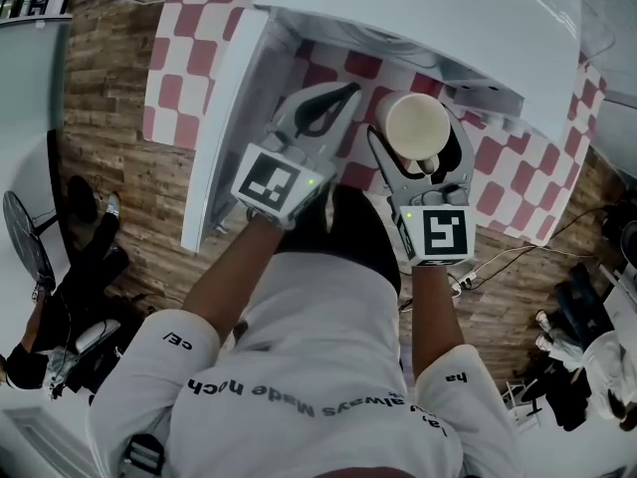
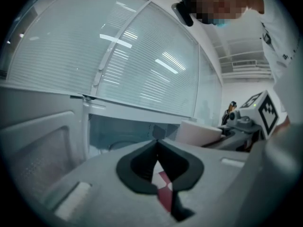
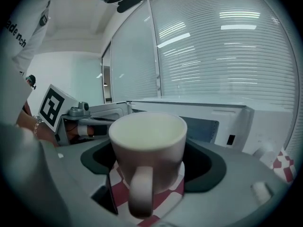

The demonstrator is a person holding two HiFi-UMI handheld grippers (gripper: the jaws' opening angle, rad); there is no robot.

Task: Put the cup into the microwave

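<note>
The left gripper (image 2: 157, 144), jaws together and empty, faces the open microwave (image 2: 120, 132).

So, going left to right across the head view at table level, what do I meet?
microwave door → left tongs → cup

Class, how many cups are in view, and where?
1. The cup is gripped upright in the right hand-held gripper, in front of the microwave. None other shows.
</note>
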